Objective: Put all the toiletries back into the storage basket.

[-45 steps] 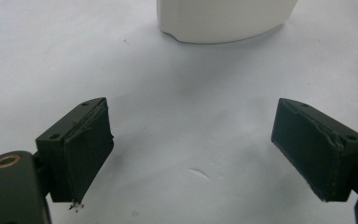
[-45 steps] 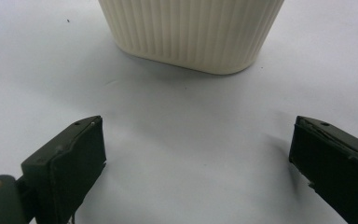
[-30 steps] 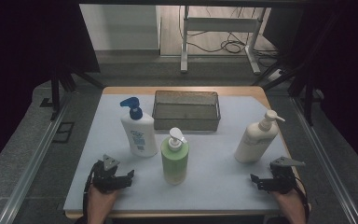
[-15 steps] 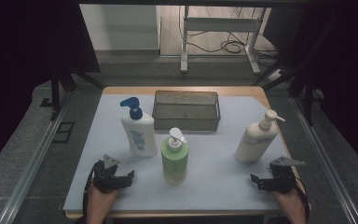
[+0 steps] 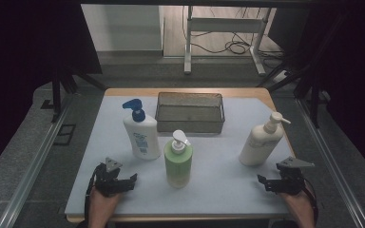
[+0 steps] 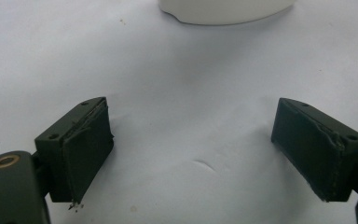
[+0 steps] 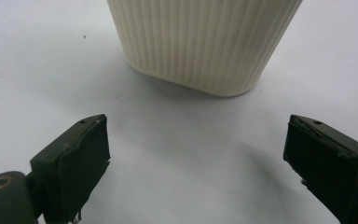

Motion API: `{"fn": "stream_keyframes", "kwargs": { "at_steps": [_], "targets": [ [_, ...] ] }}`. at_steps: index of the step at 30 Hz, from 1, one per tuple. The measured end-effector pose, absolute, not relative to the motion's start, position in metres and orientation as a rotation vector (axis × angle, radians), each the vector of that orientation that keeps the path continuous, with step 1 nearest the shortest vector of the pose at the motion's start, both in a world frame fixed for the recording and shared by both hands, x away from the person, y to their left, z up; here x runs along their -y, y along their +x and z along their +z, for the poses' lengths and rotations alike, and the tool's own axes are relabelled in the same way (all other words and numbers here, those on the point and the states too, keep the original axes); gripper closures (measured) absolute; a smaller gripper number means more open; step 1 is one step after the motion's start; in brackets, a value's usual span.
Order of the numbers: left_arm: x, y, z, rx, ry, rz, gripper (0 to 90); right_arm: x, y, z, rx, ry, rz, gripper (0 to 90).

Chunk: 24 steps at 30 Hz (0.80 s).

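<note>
A: High view, surface and room?
B: One tabletop (image 5: 218, 175), pale sheet over wood; dark curtains, grey floor, one white frame behind.
A: Count?
B: Three pump bottles: blue-capped white bottle (image 5: 141, 135), green bottle (image 5: 178, 161), cream bottle (image 5: 260, 142). One wire basket (image 5: 190, 112). Left tongs (image 5: 123, 183), right tongs (image 5: 268, 183), near edge.
A: Left gripper view?
B: Tongs (image 6: 193, 149) wide, empty; white bottle base (image 6: 223, 10) ahead.
A: Right gripper view?
B: Tongs (image 7: 198, 158) wide, empty; ribbed cream bottle (image 7: 200, 42) near.
</note>
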State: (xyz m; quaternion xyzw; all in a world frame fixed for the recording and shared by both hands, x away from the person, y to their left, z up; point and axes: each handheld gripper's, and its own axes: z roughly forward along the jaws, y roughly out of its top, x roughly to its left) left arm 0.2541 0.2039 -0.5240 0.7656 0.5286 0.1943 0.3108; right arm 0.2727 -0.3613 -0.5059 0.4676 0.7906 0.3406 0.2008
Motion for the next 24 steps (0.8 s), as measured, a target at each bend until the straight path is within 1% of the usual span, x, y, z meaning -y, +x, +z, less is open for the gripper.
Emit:
{"fn": "stream_keyframes", "kwargs": {
  "at_steps": [6, 7, 9, 12, 13, 15, 16, 17, 18, 21, 23, 24],
  "targets": [
    [-0.204, 0.254, -0.524, -1.396, 2.021, 0.513, 11.9, 0.366, 0.277, -0.505, -2.213, 1.326, 0.961, 10.0],
    [-0.204, 0.254, -0.524, -1.396, 2.021, 0.513, 11.9, 0.367, 0.279, -0.506, -2.217, 1.358, 0.955, 12.0],
    [-0.204, 0.254, -0.524, -1.396, 2.021, 0.513, 11.9, 0.368, 0.281, -0.506, -2.223, 1.377, 0.954, 13.3],
    [-0.204, 0.254, -0.524, -1.396, 2.021, 0.513, 11.9, 0.367, 0.283, -0.506, -2.223, 1.392, 0.944, 13.9],
    [-0.204, 0.254, -0.524, -1.396, 2.020, 0.512, 11.9, 0.368, 0.284, -0.504, -2.217, 1.396, 0.941, 16.0],
    [-0.204, 0.254, -0.524, -1.396, 2.021, 0.512, 11.9, 0.369, 0.285, -0.503, -2.215, 1.395, 0.933, 17.4],
    [-0.204, 0.254, -0.524, -1.396, 2.021, 0.512, 11.9, 0.371, 0.285, -0.500, -2.213, 1.388, 0.923, 23.7],
    [-0.204, 0.254, -0.524, -1.396, 2.021, 0.512, 11.9, 0.372, 0.286, -0.500, -2.210, 1.393, 0.915, 26.7],
    [-0.204, 0.254, -0.524, -1.396, 2.020, 0.513, 11.9, 0.372, 0.286, -0.500, -2.210, 1.393, 0.915, 26.7],
    [-0.204, 0.254, -0.524, -1.396, 2.021, 0.513, 11.9, 0.377, 0.287, -0.498, -2.208, 1.407, 0.911, 40.1],
    [-0.204, 0.254, -0.524, -1.396, 2.021, 0.514, 11.9, 0.381, 0.289, -0.498, -2.199, 1.438, 0.947, 47.1],
    [-0.204, 0.254, -0.524, -1.396, 2.021, 0.513, 11.9, 0.384, 0.291, -0.497, -2.188, 1.458, 0.971, 54.9]
  ]
}}
